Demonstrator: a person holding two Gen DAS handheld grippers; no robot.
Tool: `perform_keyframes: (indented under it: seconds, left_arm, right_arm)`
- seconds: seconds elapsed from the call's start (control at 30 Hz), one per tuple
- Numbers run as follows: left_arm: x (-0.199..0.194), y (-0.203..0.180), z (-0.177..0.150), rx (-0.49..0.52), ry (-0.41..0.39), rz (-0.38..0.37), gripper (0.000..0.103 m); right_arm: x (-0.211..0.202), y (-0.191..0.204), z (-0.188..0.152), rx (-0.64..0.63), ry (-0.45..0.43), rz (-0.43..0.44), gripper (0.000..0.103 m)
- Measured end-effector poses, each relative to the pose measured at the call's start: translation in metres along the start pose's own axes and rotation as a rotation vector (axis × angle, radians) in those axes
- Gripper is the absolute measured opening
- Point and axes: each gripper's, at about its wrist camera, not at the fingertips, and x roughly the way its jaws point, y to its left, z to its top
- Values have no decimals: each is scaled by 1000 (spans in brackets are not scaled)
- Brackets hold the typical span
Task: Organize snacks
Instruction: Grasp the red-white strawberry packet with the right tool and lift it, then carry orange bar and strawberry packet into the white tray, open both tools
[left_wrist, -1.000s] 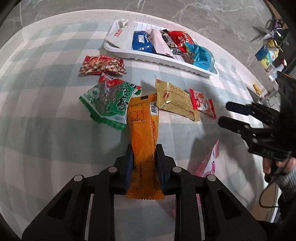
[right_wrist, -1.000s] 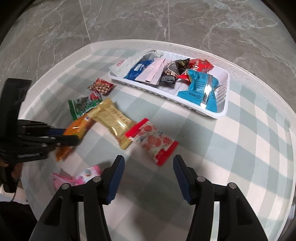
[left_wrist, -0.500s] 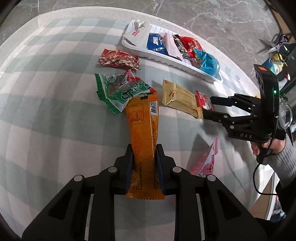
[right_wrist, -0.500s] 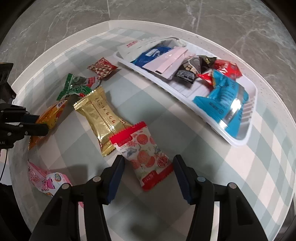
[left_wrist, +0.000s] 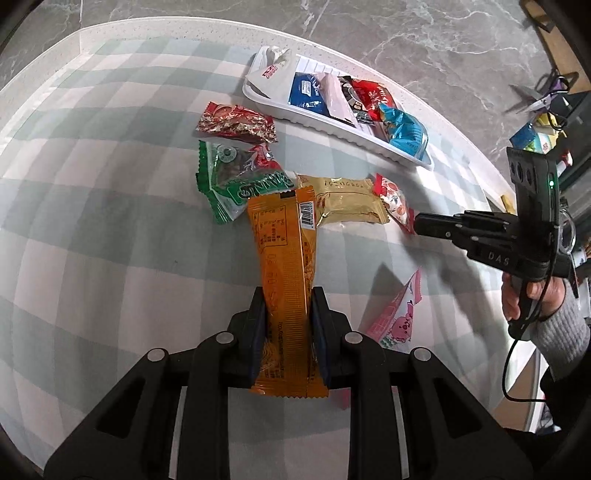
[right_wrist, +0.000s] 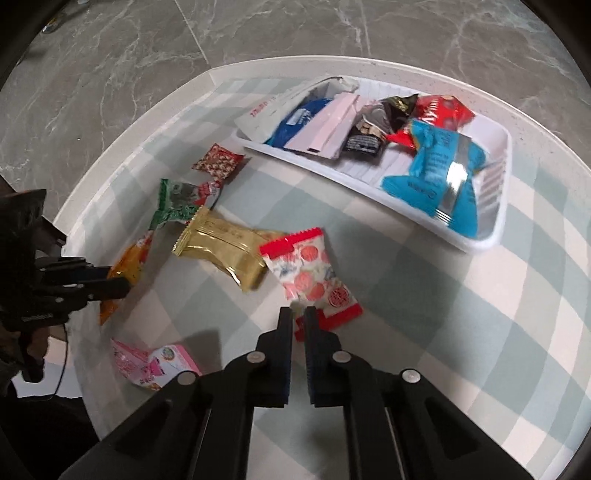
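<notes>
My left gripper (left_wrist: 287, 306) is shut on a long orange snack packet (left_wrist: 284, 258) and holds it over the checked tablecloth. My right gripper (right_wrist: 300, 317) is shut on the near corner of a red-and-white candy packet (right_wrist: 308, 273), which lies beside a gold packet (right_wrist: 221, 247). The right gripper also shows in the left wrist view (left_wrist: 424, 225), at the candy packet (left_wrist: 393, 203). A white tray (right_wrist: 495, 236) at the back holds several snacks, among them a blue packet (right_wrist: 439, 184).
A green packet (left_wrist: 236, 181) and a red patterned packet (left_wrist: 236, 123) lie left of the gold one (left_wrist: 343, 203). A pink packet (left_wrist: 397, 317) lies near the table's front edge. Scissors (left_wrist: 543, 99) and small items sit on the floor at far right.
My right gripper moved forward to the red-and-white candy packet and closed its jaws on its corner. My left gripper stays shut on the orange packet, shifted slightly.
</notes>
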Motion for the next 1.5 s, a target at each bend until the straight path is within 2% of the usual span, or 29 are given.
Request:
perform_keyframes:
  seconds: [0.13,0.17,0.23,0.27,0.7,0.8,0.93,1.23,1.5]
  left_arm:
    - [1,-1,2,3,4,-2,21]
    - [1,-1,2,4,4,-2,21]
    - [1,-1,1,6,6,-5,21]
    - [1,-1,1,6,6,-7,21]
    - [-2,-2,0,-3,2,-16,21]
    - [-3,-1,0,-5,3,-20,21]
    - [-6,0,1,-9,-1,-31,21]
    - [-24,-1,4,-6,-24,-60,21]
    - [-35,-6,21,-15,-52,-107,21]
  right_arm:
    - [0,7,0,-55,-24,-80,14]
    - [0,8,2,-69,-30,-99,23]
    - [0,9,5,-100,-38,-122,34]
    - [2,9,7,-113,-38,-124,36]
    - [27,3,23,-155,30,-100,45]
    - [26,0,24,-131,29,-69,40]
    - [21,-13,23,-28,16,7,36]
    - [-2,-26,1,170,-42,186,36]
    - [-24,-19,-4,252,-102,277,36]
